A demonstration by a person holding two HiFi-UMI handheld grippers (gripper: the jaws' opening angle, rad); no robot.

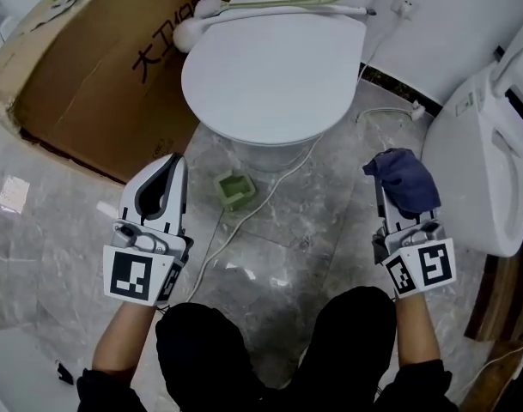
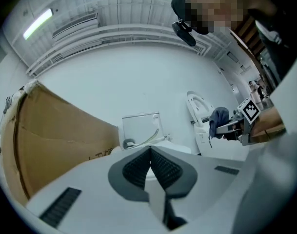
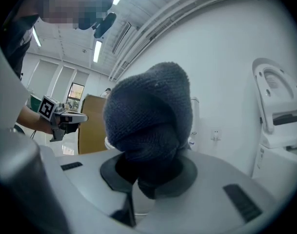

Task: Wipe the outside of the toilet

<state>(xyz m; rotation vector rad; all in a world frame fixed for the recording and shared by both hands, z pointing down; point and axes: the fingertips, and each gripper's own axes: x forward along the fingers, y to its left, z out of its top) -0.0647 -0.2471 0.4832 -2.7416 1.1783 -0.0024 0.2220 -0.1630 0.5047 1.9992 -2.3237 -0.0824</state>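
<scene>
A white toilet with its lid [image 1: 274, 67] down stands straight ahead on the marble floor; its tank [image 2: 141, 127] shows in the left gripper view. My right gripper [image 1: 390, 168] is shut on a dark blue cloth [image 1: 404, 178], which fills the right gripper view as a bunched wad [image 3: 150, 113]. It hovers to the right of the toilet bowl, short of it. My left gripper [image 1: 171, 168] is shut with nothing between its pads [image 2: 149, 167], and hangs to the left of the bowl.
A big cardboard box [image 1: 98, 67] leans at the left. A toilet brush [image 1: 201, 11] and a green tool lie across the back of the lid. A second white toilet [image 1: 480, 170] stands at the right. A small green cup [image 1: 235, 189] and a white cable [image 1: 244, 217] lie on the floor.
</scene>
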